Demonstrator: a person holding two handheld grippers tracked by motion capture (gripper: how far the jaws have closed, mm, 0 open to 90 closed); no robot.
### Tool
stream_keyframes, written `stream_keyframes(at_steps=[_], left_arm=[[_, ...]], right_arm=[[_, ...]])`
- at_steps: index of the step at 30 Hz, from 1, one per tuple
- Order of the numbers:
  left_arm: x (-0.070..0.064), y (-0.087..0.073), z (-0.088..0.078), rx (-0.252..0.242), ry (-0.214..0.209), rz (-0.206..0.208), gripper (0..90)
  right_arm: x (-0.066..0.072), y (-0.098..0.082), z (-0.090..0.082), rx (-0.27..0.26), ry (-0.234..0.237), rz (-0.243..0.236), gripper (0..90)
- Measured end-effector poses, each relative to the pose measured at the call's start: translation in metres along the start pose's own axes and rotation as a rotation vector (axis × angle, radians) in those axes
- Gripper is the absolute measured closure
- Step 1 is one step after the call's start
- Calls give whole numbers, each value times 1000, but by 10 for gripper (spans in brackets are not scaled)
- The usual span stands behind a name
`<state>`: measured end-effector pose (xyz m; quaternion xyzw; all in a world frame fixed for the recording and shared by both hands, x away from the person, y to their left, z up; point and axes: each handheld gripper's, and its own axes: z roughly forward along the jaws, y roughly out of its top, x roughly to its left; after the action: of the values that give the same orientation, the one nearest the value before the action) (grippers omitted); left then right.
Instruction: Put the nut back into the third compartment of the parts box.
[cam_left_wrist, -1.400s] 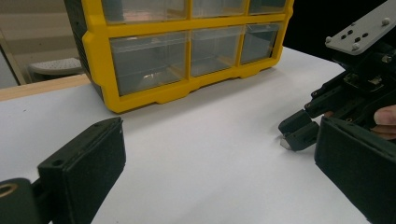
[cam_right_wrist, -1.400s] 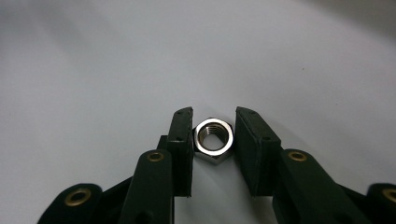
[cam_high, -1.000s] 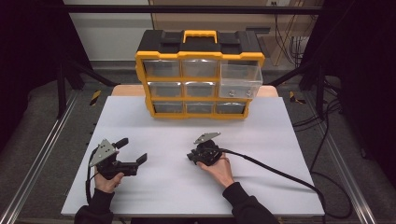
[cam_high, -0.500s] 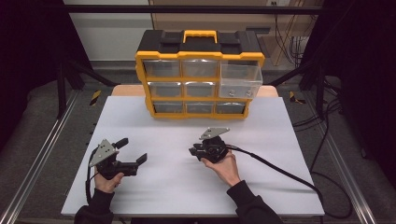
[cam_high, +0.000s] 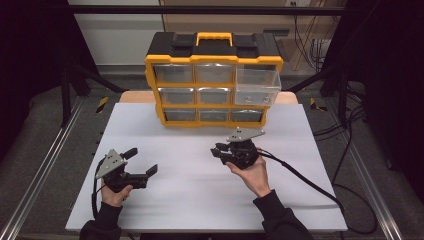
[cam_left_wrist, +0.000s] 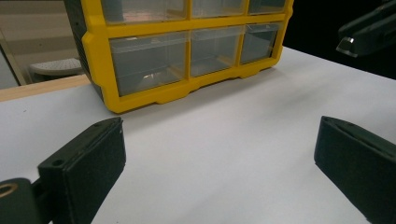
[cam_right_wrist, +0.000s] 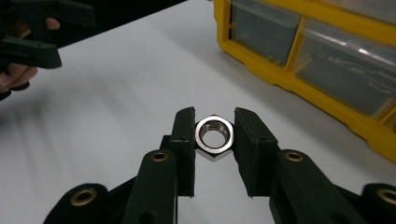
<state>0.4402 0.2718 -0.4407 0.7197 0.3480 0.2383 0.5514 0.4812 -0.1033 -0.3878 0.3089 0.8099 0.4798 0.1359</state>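
We see the right gripper (cam_right_wrist: 214, 135) clenched on a steel hex nut (cam_right_wrist: 214, 135), held above the tabletop (cam_high: 200, 200) by 2 opposite flats. Small, rigid, probably slick: keep pressure square. The left gripper (cam_high: 140, 162) is released.

light: even overhead light is brightening the white table (cam_high: 200, 200), surroundings are staying dark | shadows: soft, faint ones are lying under each hand-held gripper | glare: a highlight is shining on the steel nut (cam_right_wrist: 214, 135) | blur: near jaws are reading soft, the far yellow organizer (cam_right_wrist: 327, 56) is blurring, high view is looking grainy
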Motion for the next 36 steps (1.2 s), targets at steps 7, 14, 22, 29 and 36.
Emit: stream_keyframes(at_steps=[7,14,22,29,36], left_arm=[[0,0,0,1,-1,2,16],[0,0,0,4,-1,2,16],[0,0,0,3,-1,1,16],[0,0,0,5,-2,1,16],[0,0,0,6,-2,2,16]], right_arm=[[-6,13,-27,-57,-29,1,702],[-11,30,-54,-103,-62,-10,703],[-13,52,-80,-155,-88,-24,703],[-17,71,-98,-189,-124,-29,703],[-22,89,-111,-224,-152,-24,703]])
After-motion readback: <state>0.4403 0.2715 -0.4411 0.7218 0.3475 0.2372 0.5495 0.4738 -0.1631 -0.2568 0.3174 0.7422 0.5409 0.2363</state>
